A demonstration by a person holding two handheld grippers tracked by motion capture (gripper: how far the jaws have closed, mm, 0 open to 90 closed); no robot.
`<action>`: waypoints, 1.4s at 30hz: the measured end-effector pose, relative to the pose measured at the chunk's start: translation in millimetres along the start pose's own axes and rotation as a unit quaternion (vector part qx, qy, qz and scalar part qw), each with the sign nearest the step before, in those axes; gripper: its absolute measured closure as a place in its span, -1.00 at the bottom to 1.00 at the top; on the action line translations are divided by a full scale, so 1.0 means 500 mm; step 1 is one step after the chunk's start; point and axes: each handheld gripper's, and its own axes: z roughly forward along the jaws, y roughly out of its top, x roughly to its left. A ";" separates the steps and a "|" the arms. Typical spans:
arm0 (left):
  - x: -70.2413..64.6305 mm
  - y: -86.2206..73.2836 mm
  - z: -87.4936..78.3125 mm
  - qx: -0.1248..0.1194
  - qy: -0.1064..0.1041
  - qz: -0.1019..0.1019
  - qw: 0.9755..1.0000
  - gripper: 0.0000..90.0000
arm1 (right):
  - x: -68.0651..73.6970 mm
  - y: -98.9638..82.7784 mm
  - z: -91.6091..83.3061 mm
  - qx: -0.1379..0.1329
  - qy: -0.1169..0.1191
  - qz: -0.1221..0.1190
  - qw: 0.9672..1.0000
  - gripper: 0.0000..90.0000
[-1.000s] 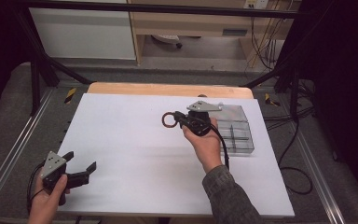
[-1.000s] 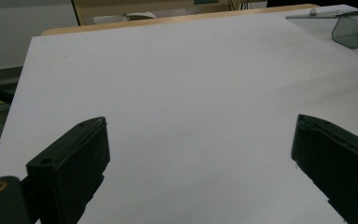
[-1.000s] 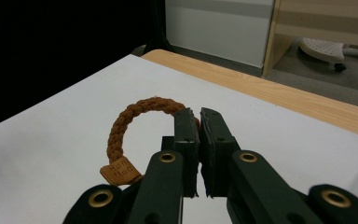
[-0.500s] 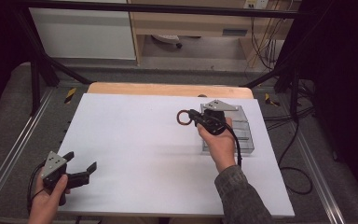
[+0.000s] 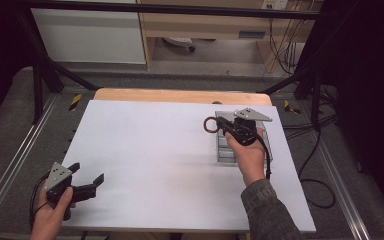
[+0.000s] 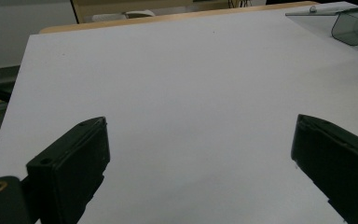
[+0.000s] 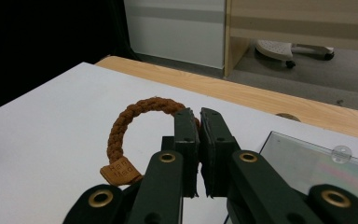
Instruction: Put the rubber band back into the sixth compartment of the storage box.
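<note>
Right gripper view: the right gripper (image 7: 199, 135) pinches a brown braided bracelet (image 7: 130, 123) above the white table (image 5: 150, 150), beside a clear organiser (image 5: 225, 150). It looks light and floppy; grip the braid. Left gripper (image 5: 86, 179) rests with jaws spread.

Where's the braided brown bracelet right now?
The braided bracelet is clamped in the right gripper, held over the white table on its right side, just left of the clear plastic organizer.
</note>
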 end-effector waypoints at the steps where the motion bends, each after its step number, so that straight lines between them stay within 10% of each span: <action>1: 0.000 0.000 0.000 0.001 0.000 0.001 1.000 -0.90 | -0.003 -0.001 -0.002 -0.001 -0.002 0.000 1.000 0.92; 42: -0.005 -0.001 0.002 0.008 -0.007 0.010 1.000 -0.90 | -0.130 -0.037 -0.096 0.004 -0.078 0.020 0.997 0.92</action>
